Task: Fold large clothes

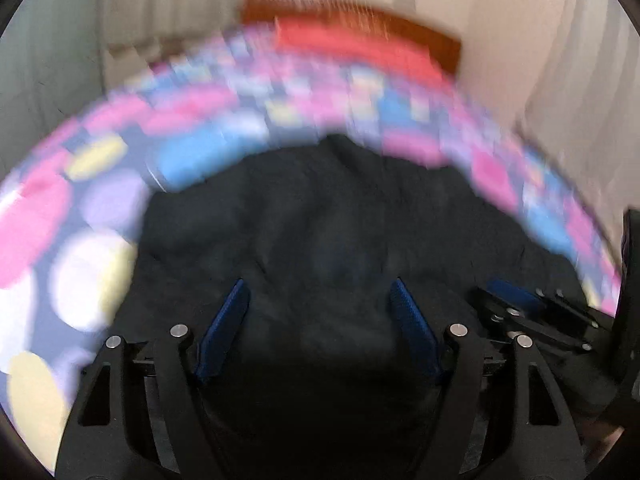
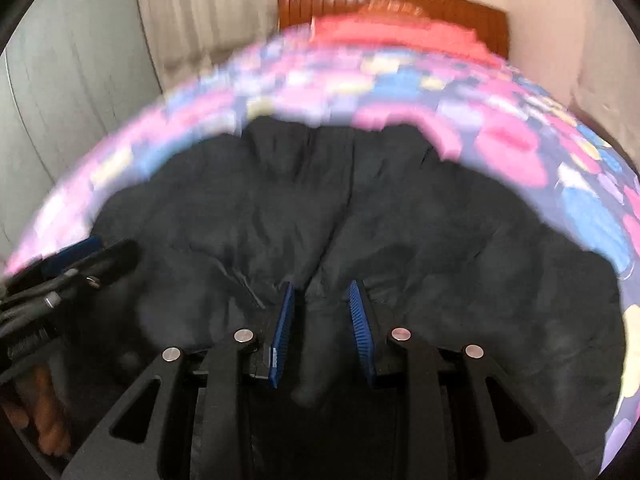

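Garment: we see a dark garment [image 2: 328, 208] lying crumpled on the bed [image 2: 520, 144], over the spotted cover.
Handling: we judge it soft, limp and bulky, likely to sag.
Right hand-held gripper [image 2: 322, 292]: fingers narrowed on a raised fold of cloth.
Left hand-held gripper [image 1: 320, 292]: fingers apart, holding nothing.
Hold: we would take hems or corners.
Room: cover shows all round the garment; headboard [image 2: 440, 4] and wall beyond.
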`<state>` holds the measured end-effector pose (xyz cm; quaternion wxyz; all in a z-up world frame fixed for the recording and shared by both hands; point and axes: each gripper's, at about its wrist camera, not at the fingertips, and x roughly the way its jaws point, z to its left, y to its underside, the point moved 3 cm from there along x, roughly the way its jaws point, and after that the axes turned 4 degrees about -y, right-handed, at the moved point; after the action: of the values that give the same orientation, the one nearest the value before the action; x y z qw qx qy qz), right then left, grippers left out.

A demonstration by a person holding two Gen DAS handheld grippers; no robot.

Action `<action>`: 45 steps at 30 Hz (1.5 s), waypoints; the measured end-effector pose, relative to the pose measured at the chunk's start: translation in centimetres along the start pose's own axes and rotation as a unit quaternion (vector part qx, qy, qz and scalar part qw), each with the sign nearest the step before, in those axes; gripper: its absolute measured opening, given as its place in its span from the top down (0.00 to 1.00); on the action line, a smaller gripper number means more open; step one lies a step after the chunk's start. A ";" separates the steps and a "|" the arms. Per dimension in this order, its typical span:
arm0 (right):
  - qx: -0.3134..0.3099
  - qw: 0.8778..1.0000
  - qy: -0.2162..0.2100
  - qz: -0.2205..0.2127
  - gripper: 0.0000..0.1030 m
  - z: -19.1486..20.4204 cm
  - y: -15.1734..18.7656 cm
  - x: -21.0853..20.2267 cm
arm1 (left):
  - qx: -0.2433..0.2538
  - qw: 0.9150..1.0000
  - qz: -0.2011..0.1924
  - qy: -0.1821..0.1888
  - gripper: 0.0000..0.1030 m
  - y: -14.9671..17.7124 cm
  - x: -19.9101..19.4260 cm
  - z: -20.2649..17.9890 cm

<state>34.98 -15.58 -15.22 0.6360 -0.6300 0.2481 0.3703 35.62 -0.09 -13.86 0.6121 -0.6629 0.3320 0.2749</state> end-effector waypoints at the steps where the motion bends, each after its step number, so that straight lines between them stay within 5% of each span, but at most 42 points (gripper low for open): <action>1: -0.004 1.000 0.004 -0.002 0.71 0.0 0.2 0.4 | 0.017 0.999 0.022 -0.019 0.29 0.7 1.5 -0.5; 7: 0.016 0.999 -0.002 -0.043 0.70 -1.2 -1.9 -2.8 | 0.003 0.999 -0.032 0.000 0.31 -0.9 -1.6 -0.4; 9: 0.025 0.998 0.000 -0.052 0.61 -1.8 -2.8 -2.7 | -0.011 0.999 -0.053 0.005 0.31 -2.2 -2.0 -0.1; 12: 0.028 0.999 0.026 -0.038 0.57 -2.6 -3.0 -0.4 | -0.025 0.999 -0.034 -0.004 0.31 -3.1 0.0 0.4; 15: 0.049 0.999 0.010 -0.013 0.55 -3.5 -2.1 2.2 | -0.011 0.999 0.030 -0.028 0.30 -2.1 4.1 0.6; 18: 0.053 0.998 0.005 -0.012 0.55 -3.7 -2.6 1.2 | 0.009 0.999 0.020 -0.046 0.30 -1.8 4.0 0.1; 22: 0.062 0.998 -0.005 -0.029 0.53 -4.1 -1.3 -2.7 | -0.007 1.000 0.019 -0.019 0.30 -1.4 1.2 1.2; 27: 0.086 0.995 0.005 -0.039 0.47 -6.6 4.0 -9.4 | -0.029 1.000 0.001 -0.004 0.28 1.7 -4.4 4.6; 36: 0.148 0.986 0.077 -0.020 0.46 -12.9 17.0 -19.3 | -0.076 0.997 0.018 0.000 0.24 12.1 -13.9 11.5; 45: 0.218 0.974 0.065 0.012 0.45 -15.1 27.2 -22.9 | -0.137 0.989 0.041 0.034 0.21 19.7 -18.3 14.8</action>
<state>2.12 -35.97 -15.38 0.7360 -0.4958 0.3714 0.2731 9.41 15.91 -13.65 0.4920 -0.7355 0.3386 0.3200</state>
